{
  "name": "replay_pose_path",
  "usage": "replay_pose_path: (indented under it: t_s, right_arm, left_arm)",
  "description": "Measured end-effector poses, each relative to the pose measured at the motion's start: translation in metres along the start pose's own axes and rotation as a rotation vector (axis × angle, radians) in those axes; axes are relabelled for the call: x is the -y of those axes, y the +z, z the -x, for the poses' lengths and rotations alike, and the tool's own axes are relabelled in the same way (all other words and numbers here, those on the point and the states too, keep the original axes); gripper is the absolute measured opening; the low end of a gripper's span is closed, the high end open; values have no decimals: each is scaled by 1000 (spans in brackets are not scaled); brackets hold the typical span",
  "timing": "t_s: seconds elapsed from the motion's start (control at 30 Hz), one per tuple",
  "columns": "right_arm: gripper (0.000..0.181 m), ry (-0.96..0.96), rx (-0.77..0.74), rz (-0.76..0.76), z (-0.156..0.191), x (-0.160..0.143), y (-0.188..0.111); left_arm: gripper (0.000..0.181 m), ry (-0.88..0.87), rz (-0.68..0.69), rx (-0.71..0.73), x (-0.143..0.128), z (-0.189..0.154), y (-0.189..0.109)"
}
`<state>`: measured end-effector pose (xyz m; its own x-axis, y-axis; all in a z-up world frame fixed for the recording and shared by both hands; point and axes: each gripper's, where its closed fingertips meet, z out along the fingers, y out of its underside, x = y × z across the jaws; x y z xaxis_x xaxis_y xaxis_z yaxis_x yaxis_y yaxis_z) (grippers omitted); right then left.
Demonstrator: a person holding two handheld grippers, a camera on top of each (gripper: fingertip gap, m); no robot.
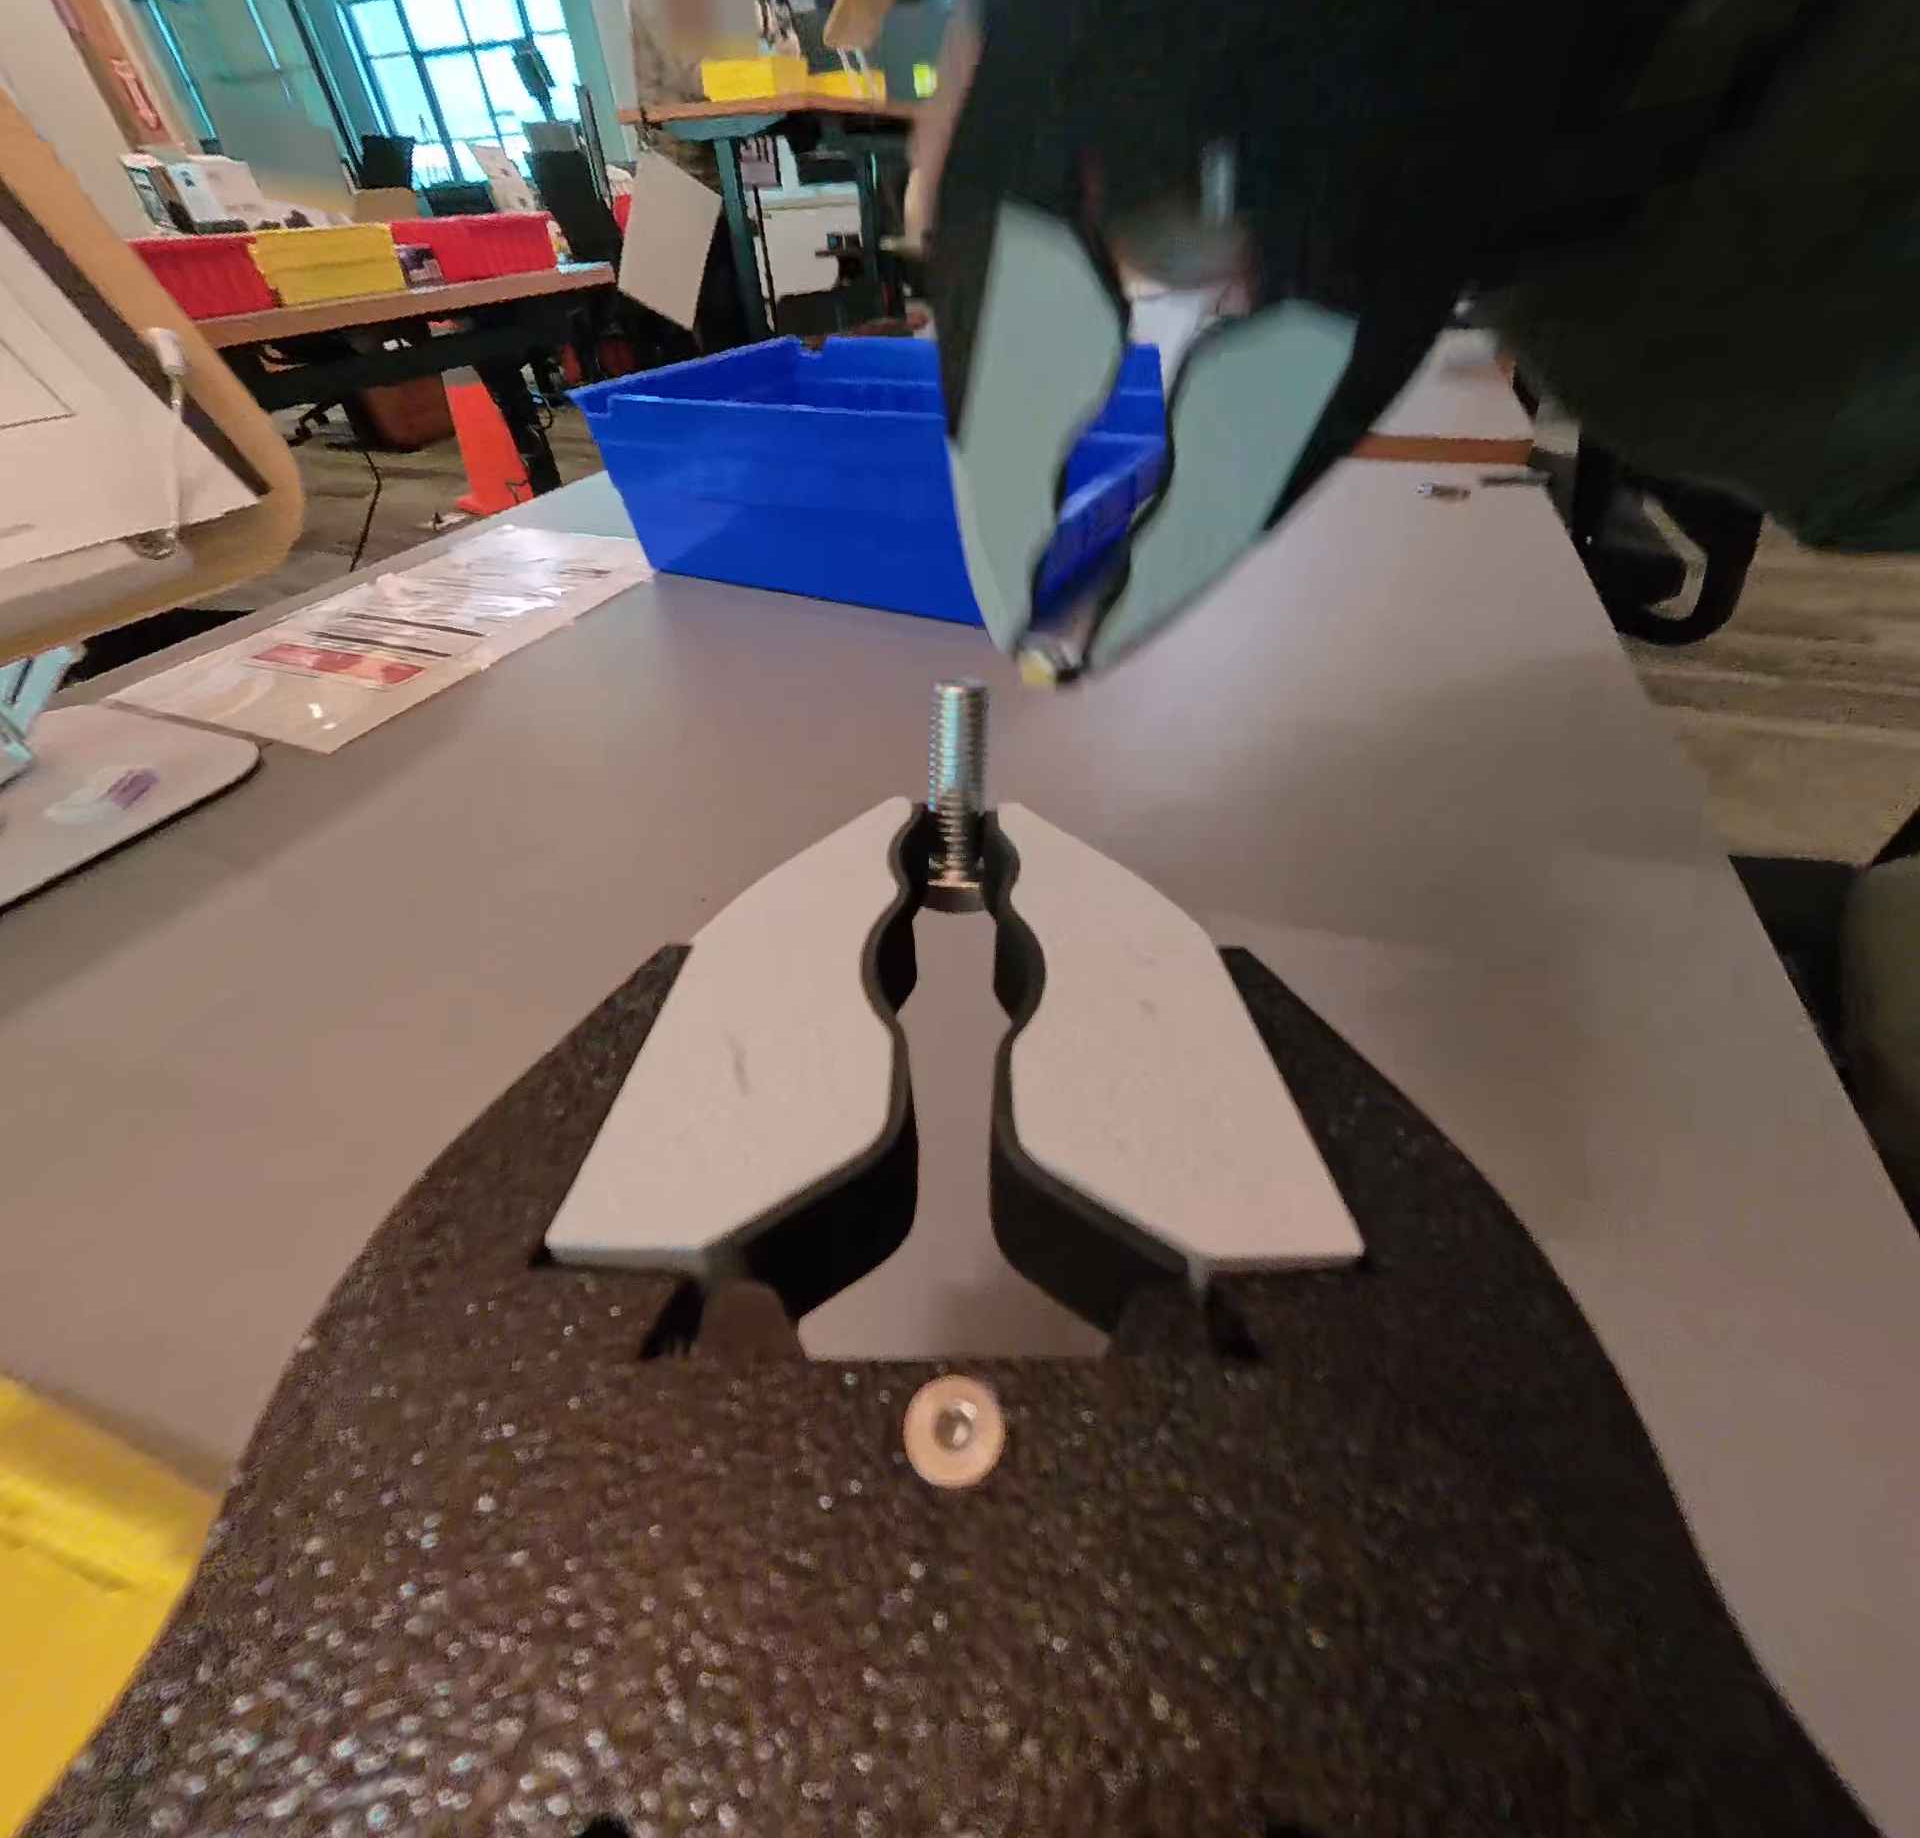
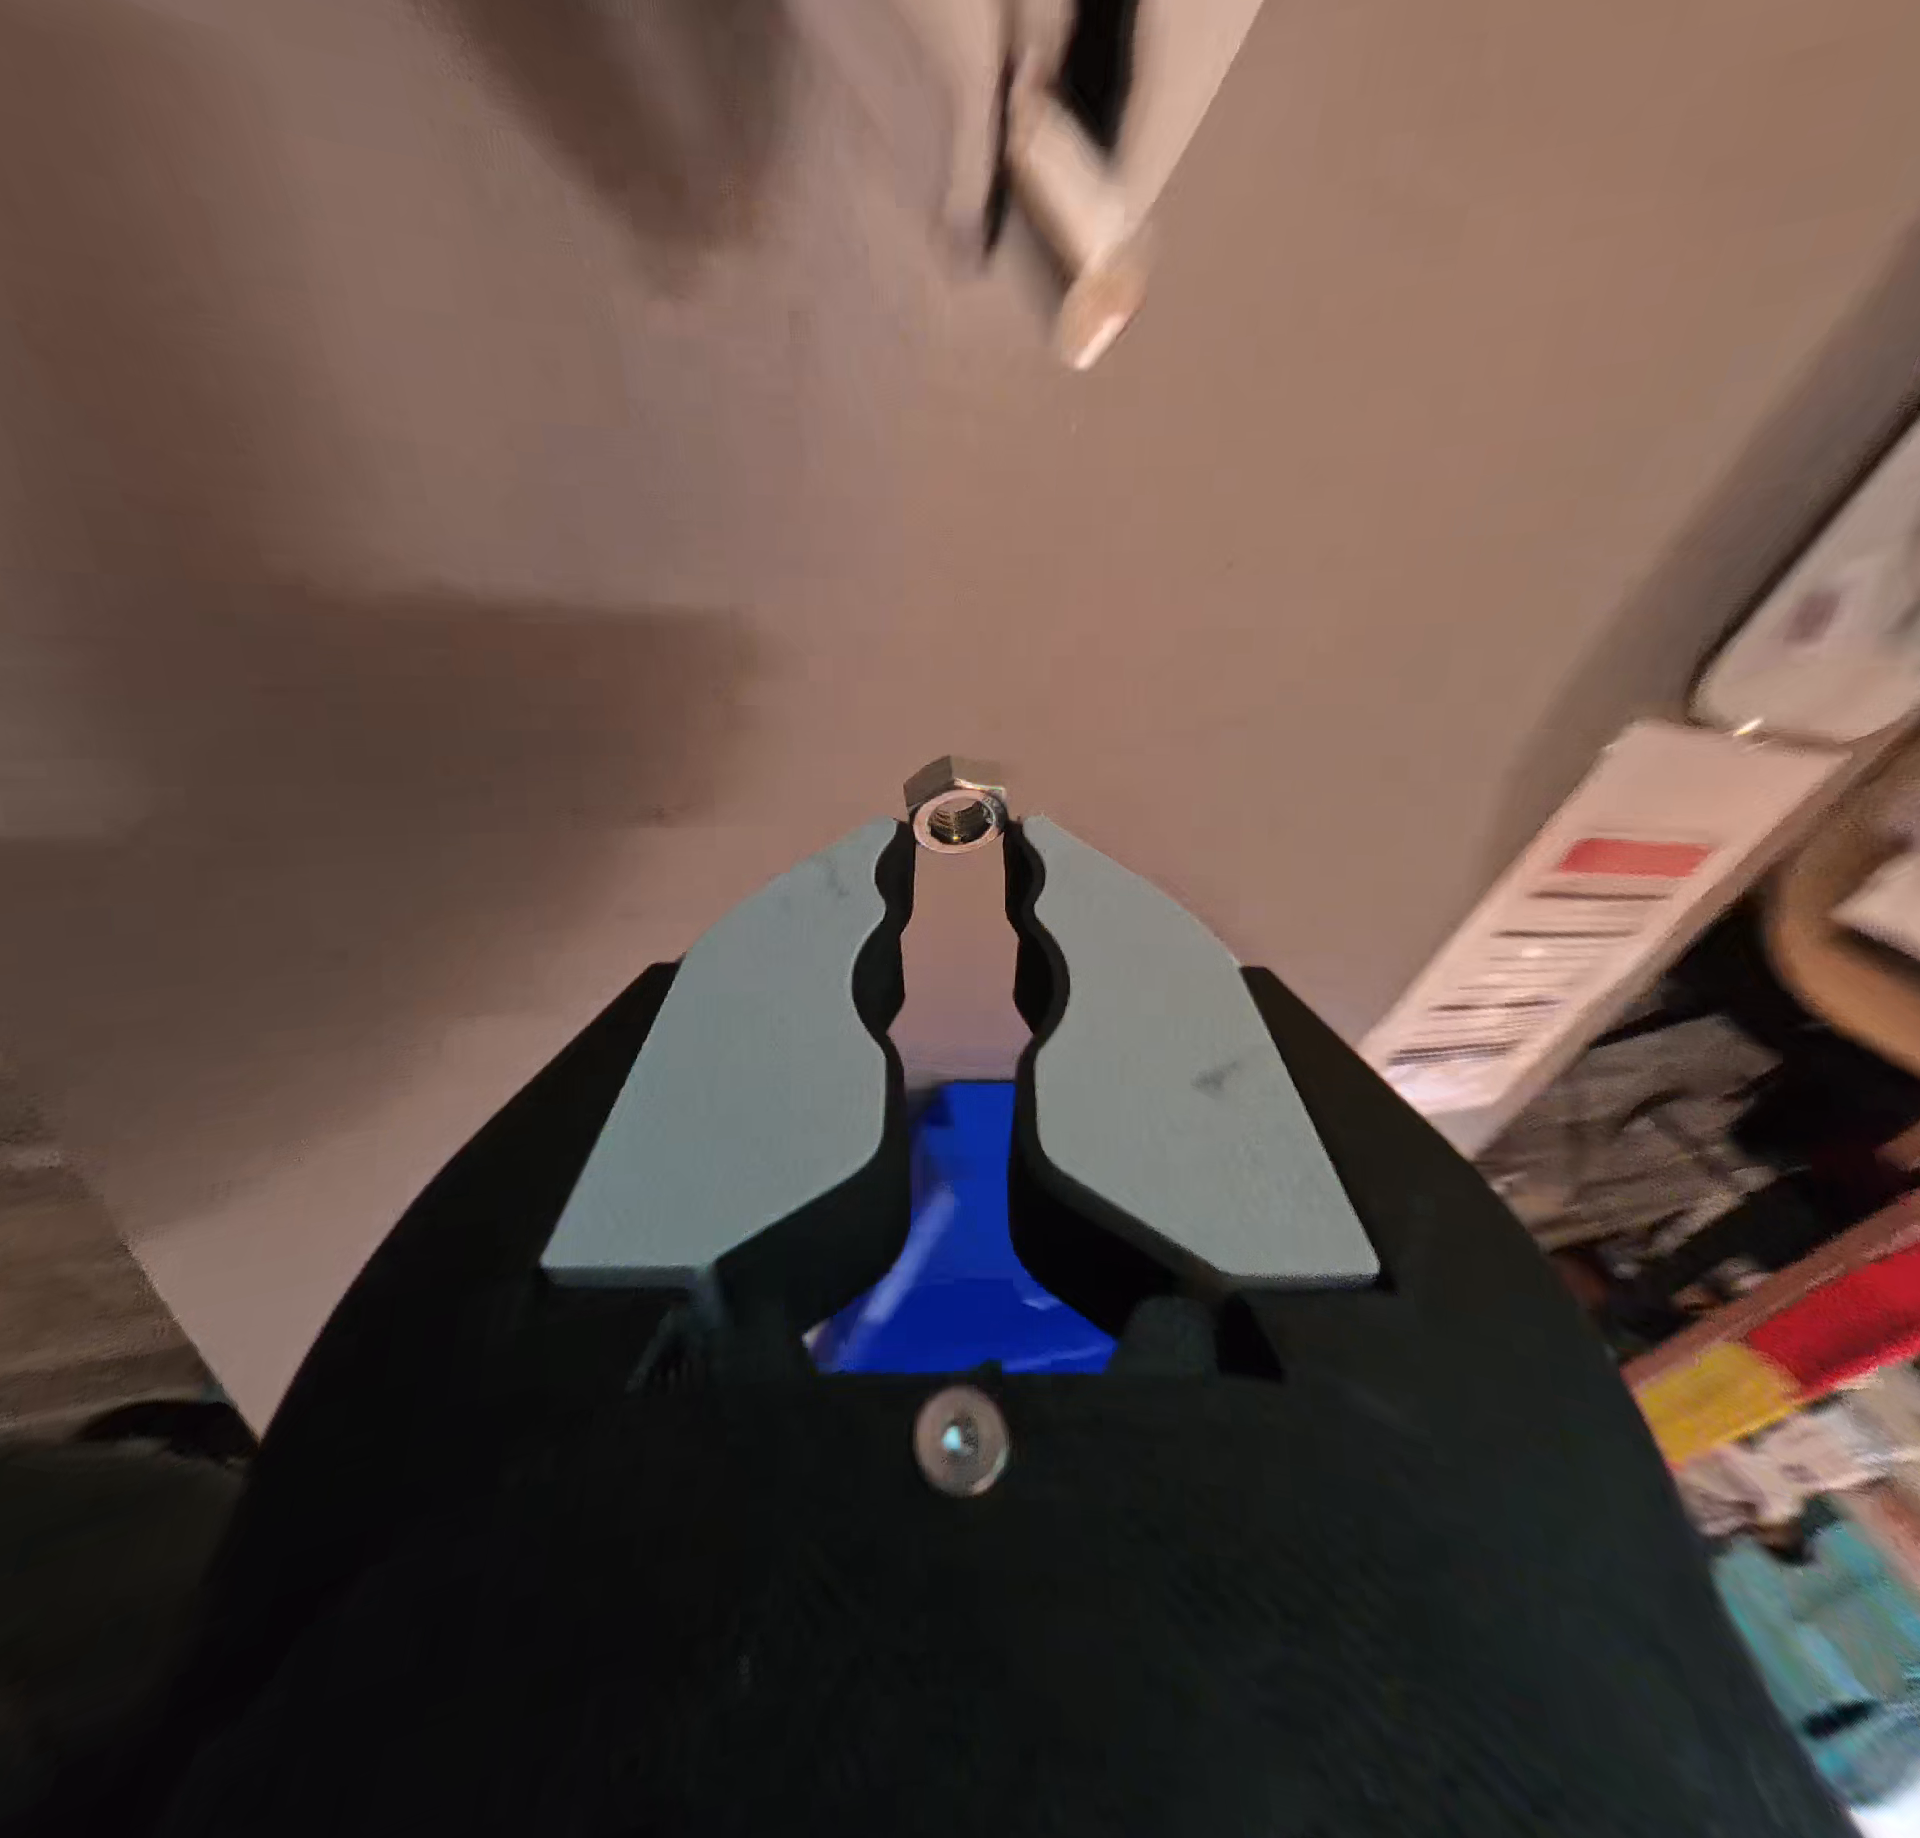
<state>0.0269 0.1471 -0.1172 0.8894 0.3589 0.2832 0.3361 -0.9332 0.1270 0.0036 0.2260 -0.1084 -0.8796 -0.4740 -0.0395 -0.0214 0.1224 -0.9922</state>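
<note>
My left gripper (image 1: 951, 843) is shut on a silver bolt (image 1: 958, 760), gripping it near its head with the threaded shaft pointing forward and up over the grey table (image 1: 1351, 853). My right gripper (image 2: 958, 824) is shut on a small silver hex nut (image 2: 954, 809) held at its fingertips. In the left wrist view the right gripper (image 1: 1060, 650) comes down from the upper right, blurred, its tip with the nut (image 1: 1044, 668) just above and to the right of the bolt's end. In the right wrist view the left gripper and bolt (image 2: 1096, 318) show blurred at the top.
A blue plastic bin (image 1: 790, 479) stands on the table behind the grippers; it also shows under the right gripper (image 2: 956, 1258). A laminated sheet (image 1: 405, 625) lies at the left. Red and yellow bins (image 1: 332, 266) sit on a far desk. An orange cone (image 1: 488, 438) stands on the floor. Tip to tip, the grippers are about 9 cm apart.
</note>
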Motion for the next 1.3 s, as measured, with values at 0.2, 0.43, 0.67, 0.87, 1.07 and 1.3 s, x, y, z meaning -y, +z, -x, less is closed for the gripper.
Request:
replay_pose_path:
  t_s: [0.2, 0.43, 0.67, 0.87, 1.07, 1.3]
  right_arm:
    - [17, 45, 101, 94, 59, -32, 71]
    - [22, 85, 117, -14, 64, -25, 77]
    - [34, 332, 102, -378, 61, -16, 71]
    - [31, 494, 47, -614, 58, -16, 73]
    - [22, 561, 4, -733, 58, -15, 74]
    - [18, 617, -89, -754, 51, -18, 72]
  left_arm:
    - [9, -28, -14, -17, -2, -1, 1]
    - [9, -7, 25, -35, -6, -6, 4]
    - [9, -4, 32, -54, -7, -9, 5]
    - [9, 5, 47, -64, -9, -12, 8]
    - [9, 6, 52, -65, -9, -12, 8]
    - [9, 19, 78, -128, -12, -23, 11]
